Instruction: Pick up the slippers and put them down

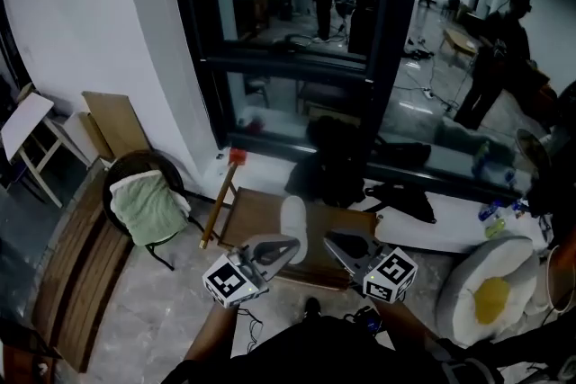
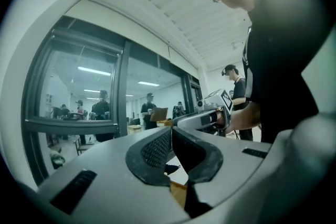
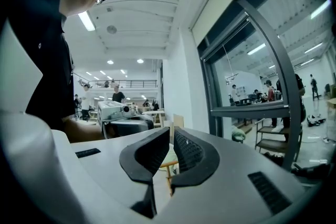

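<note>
Both pairs of fingers are pressed together on nothing. The left gripper [image 2: 170, 132] has its fingers [image 2: 152, 150] meeting at the tips, with only a sliver of background showing in the gap below them. The right gripper [image 3: 171, 135] is likewise closed and empty. You hold both grippers level, tips turned in toward each other.

The one white slipper [image 1: 293, 227] you can see lies flat on the brown board [image 1: 256, 209], its length running away from you. It sits just beyond the left gripper's tips and between the two tools, and neither one grips it. No view shows a second slipper.

I judge the pick-up as not yet begun. To do it well:

- Spread the left fingers wide before you close in, because shut tips would only shove the slipper along the board.
- Tip the gripper down from level so one finger can pass over the upper while the other slides along the sole's edge.
- Take it near the middle of its length. It looks soft and will probably sag if you pinch only the toe.
- Close firmly, then lift straight up before carrying it anywhere.
- Keep the right gripper out of the way, or use it to steady the far end.
- Mind the wooden stick with the red end [image 1: 219, 213] leaning at the board's left side.
</note>
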